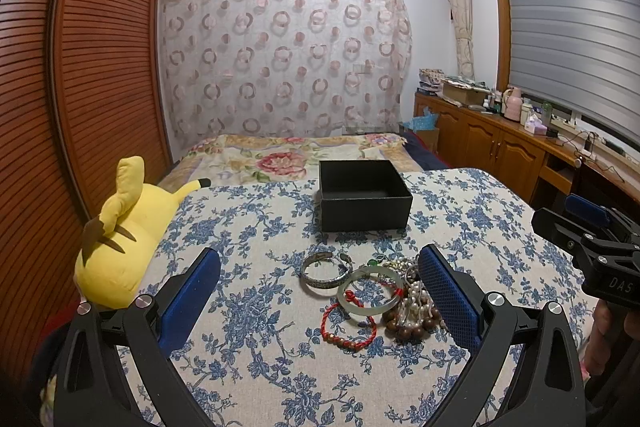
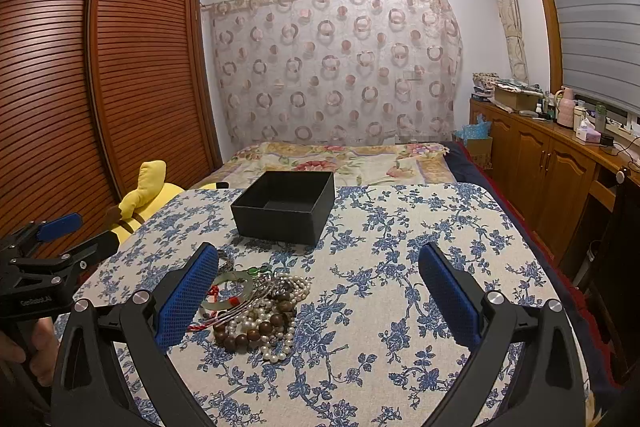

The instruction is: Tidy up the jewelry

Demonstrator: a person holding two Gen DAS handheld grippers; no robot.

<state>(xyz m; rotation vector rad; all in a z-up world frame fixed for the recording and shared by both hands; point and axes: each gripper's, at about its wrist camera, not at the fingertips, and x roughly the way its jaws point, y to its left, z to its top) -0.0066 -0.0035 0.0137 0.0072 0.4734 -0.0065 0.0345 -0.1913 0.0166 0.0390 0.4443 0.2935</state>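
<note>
A heap of jewelry lies on the blue-flowered tablecloth (image 1: 248,359): a silver bangle (image 1: 326,269), a jade bangle (image 1: 370,291), a red bead bracelet (image 1: 348,327), wooden beads (image 1: 408,325) and pearls (image 1: 420,301). Behind it stands an open, empty black box (image 1: 364,217). My left gripper (image 1: 320,253) is open above the heap, holding nothing. In the right wrist view my right gripper (image 2: 318,250) is also open; the jade bangle (image 2: 232,291), pearls (image 2: 276,347) and wooden beads (image 2: 256,331) lie by its left finger, and the box (image 2: 276,223) sits ahead.
A yellow plush toy (image 1: 124,239) lies at the table's left edge. A bed with a floral cover (image 1: 280,155) lies behind the table. A slatted wardrobe (image 1: 80,87) stands to the left. A wooden cabinet (image 1: 492,143) with clutter runs along the right wall. Each gripper shows at the other view's edge (image 1: 560,217) (image 2: 86,231).
</note>
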